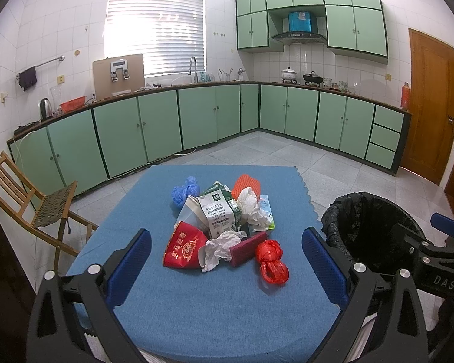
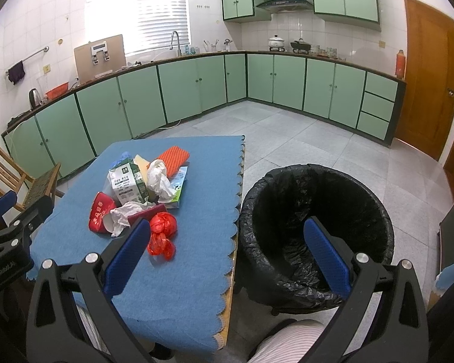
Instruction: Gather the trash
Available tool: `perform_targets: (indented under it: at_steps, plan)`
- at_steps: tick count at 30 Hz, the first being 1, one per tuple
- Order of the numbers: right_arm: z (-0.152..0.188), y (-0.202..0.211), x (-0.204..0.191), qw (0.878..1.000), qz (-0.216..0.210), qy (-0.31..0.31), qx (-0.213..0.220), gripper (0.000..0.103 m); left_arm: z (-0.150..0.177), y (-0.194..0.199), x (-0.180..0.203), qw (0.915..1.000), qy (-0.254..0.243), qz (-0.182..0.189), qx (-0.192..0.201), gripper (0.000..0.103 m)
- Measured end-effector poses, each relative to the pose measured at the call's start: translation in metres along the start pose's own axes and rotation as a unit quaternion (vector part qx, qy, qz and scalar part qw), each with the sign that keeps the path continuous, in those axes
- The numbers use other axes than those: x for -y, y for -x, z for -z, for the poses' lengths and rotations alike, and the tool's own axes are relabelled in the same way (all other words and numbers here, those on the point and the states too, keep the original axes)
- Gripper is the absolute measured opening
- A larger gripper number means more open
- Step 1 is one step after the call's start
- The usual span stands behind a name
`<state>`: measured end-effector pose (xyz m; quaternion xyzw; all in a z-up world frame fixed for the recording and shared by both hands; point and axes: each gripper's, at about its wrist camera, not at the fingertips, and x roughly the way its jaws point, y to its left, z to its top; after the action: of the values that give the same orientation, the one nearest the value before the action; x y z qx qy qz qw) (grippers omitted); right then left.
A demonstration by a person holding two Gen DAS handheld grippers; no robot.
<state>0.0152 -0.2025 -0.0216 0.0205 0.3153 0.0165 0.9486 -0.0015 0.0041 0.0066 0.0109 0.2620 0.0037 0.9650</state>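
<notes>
Just starting: left gripper (image 1: 227, 267) and right gripper (image 2: 227, 255) wide, empty. Next, probably grab near red bag (image 1: 271, 260) (closest), drop in right-side bin (image 2: 314, 227).

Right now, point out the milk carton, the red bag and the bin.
Milk carton (image 1: 219, 214), left wrist view, front printed face.
Red bag (image 1: 271, 261), left wrist view, the knotted middle.
Bin (image 2: 375, 211), right wrist view, black liner on the far inner wall.

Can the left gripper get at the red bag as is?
Probably yes. Left gripper is open and empty, the red bag lies at the near edge of the pile, nothing on top, bare blue cloth before it.
</notes>
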Motion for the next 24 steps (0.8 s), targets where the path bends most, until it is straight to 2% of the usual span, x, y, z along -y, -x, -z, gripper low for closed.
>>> perform_targets:
  at_steps: [15, 24]
  plan:
    - [0.002, -0.006, -0.003, 1.0, -0.003, 0.002, -0.003, 0.098, 0.003, -0.006, -0.005, 1.0, 0.004, -0.002, -0.007, 0.097]
    - [0.007, -0.033, -0.021, 0.999, -0.02, 0.019, -0.019, 0.098, 0.014, -0.032, -0.03, 0.9991, 0.012, -0.033, -0.026, 0.097]
